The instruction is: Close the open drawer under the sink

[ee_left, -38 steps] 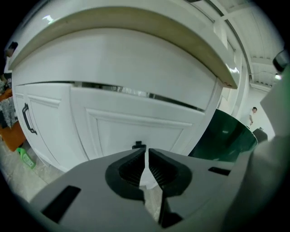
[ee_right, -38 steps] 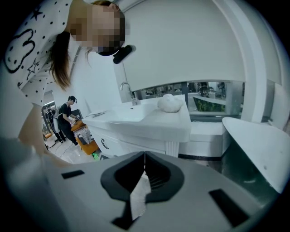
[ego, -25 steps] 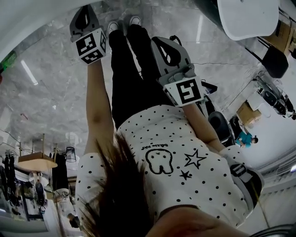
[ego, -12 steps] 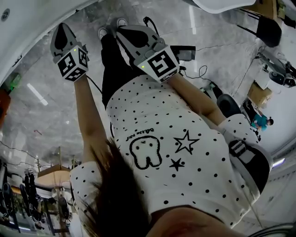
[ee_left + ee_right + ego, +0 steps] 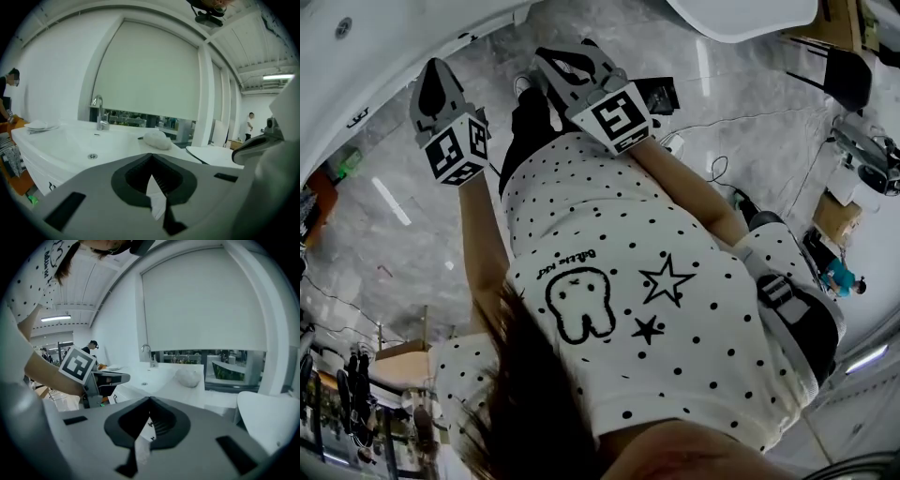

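Left gripper point(image 5: 151, 158), right gripper point(image 5: 150, 400): fingers together, nothing held. Sink point(image 5: 79, 140) ahead of fingers. Drawer unseen; next, probably lower and push.

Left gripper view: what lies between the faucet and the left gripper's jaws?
Between the faucet and the left gripper lies the white sink basin with its drain, shown in the left gripper view.
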{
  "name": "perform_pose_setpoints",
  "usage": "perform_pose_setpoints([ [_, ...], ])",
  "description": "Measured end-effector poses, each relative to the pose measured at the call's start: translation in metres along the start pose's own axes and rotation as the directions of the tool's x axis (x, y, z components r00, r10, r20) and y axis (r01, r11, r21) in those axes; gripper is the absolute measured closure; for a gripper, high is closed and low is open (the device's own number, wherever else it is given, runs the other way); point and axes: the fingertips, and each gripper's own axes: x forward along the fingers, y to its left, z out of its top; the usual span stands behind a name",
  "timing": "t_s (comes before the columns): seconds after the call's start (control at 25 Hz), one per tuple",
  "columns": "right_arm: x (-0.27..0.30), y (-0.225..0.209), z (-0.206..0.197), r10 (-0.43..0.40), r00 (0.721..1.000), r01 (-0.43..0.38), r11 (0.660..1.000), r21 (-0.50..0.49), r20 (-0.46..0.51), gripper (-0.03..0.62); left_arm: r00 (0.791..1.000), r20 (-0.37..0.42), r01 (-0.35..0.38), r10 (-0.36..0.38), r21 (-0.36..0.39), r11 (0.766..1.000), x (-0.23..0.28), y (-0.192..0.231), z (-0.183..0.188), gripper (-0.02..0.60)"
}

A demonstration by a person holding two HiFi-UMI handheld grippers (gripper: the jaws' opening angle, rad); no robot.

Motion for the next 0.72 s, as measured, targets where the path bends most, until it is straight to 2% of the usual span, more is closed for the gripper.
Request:
perform_pose_setpoints([
  [0.28,-0.006,0.0,0.036,0.023,0.995,-0.021,0.999,-0.026,0.095,0.58,0.996,0.082,0.024,-0.026,0.016,1.0,-0.03,-0.026,0.051,0.577],
  [0.52,0.0,-0.017,0.045,0.047,0.99,-0.042,0.998,-0.041,0.134,0.58,0.995,0.099,0.02,-0.02,0.003,1.0,-0.033,-0.037,0.053,0.578],
  [0.72,0.001,-0.023,0.045,0.063,0.991,-0.057,0.997,-0.059,0.121,0.58,0.996,0.091,0.019,-0.019,0.004,1.0,-0.045,-0.045,0.051,0.578],
])
